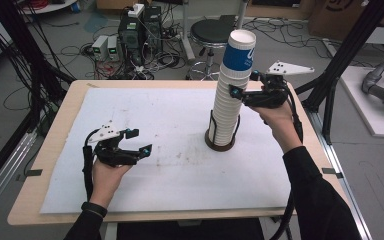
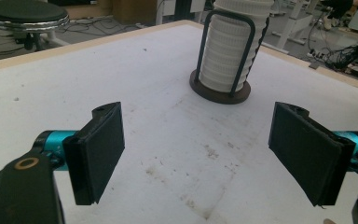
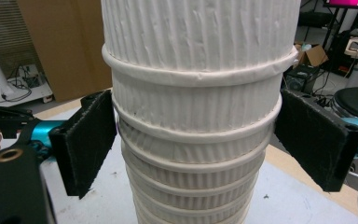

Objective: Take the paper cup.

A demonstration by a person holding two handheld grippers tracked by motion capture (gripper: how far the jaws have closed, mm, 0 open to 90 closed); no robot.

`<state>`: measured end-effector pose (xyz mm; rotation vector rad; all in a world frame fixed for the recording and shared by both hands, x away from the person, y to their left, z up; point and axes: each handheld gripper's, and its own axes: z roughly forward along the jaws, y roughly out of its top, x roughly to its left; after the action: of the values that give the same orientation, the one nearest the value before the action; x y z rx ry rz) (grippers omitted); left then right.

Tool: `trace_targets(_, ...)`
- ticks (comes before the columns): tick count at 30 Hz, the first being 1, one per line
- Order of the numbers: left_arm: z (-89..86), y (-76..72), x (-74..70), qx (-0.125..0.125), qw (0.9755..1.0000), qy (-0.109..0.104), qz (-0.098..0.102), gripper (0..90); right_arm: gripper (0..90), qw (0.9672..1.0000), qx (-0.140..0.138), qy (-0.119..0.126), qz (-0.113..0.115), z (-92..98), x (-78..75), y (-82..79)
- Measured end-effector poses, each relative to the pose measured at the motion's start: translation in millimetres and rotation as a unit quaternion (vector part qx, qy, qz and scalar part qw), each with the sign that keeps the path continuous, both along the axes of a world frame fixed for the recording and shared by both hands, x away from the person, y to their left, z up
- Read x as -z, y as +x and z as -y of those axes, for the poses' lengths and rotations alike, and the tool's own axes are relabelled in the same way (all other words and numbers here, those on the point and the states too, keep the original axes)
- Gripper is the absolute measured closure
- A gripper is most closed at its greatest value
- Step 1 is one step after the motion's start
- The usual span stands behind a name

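Cup stack point(image 1: 228, 95) stands in its holder point(image 1: 220, 141) mid-tabletop — my right tool point(image 1: 242, 91) straddles it, jaws wide, barely touching. Left tool point(image 1: 136, 141) open, idle. Next I'd squeeze one rim and lift straight.

A stack of cups point(image 1: 230, 95) stands upright in a wire holder point(image 1: 219, 141) right of the worktop's point(image 1: 50, 150) middle. The right claw point(image 1: 241, 89) straddles the stack partway up; the left claw point(image 1: 137, 140) sits well apart, left. A stool point(image 1: 209, 34) stands behind the worktop.
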<state>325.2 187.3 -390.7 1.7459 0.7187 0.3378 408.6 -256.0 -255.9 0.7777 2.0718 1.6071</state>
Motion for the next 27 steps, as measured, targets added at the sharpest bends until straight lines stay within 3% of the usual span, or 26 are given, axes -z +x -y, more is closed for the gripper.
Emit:
trace_targets(7, 9.0, 0.8, -12.2, 0.005, 0.9999, 0.000, 0.012, 18.4, 14.1, 1.0000, 0.005, -0.002, 0.007, 0.1, 0.2, -1.2)
trace_targets(16, 30.4, 11.3, -50.1, 0.041, 0.9983, -0.032, 0.026, 18.0, 14.2, 0.9999, 0.005, -0.002, 0.009, 0.4, 0.4, -2.4)
trace_targets(18, 33.6, 13.3, -54.7, 0.044, 0.9981, -0.032, 0.027, 17.6, 14.2, 0.9999, 0.004, -0.003, 0.010, 0.6, 0.4, -2.6)
trace_targets(27, 66.9, 32.6, -102.0, 0.069, 0.9958, -0.034, 0.051, 17.6, 14.3, 0.9999, 0.006, -0.003, 0.014, 0.6, 1.0, -3.7)
